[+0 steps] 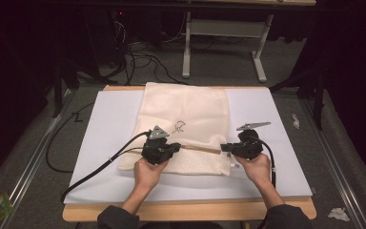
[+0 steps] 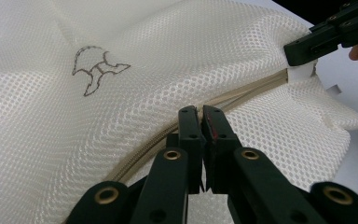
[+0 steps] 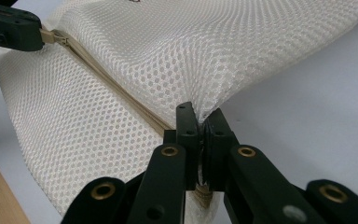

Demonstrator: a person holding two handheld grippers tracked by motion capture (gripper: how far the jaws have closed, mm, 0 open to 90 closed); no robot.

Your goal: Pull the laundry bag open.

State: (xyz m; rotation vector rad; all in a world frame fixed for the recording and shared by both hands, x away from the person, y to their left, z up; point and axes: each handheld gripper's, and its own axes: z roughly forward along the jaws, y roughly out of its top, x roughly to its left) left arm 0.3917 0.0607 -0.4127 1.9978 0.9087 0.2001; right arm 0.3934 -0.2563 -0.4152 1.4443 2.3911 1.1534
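A mesh bag [image 1: 186, 126] is laid flat on the white table [image 1: 105, 129], its zipper [image 1: 201, 149] stretched taut near the front edge between the two grippers. The left gripper [image 2: 200, 114] is clamped at the zipper's one end — apparently on the pull — and the right gripper [image 3: 200, 116] is pinched on the bag's corner at the other. Whether the zipper is shut cannot be told; any pull along it is judged yet to be done.

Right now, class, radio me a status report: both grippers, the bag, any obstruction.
Left gripper shut on tan zipper. Right gripper shut on edge of cream mesh laundry bag, jaws closed. Bag flat on white board. Nothing in the way.
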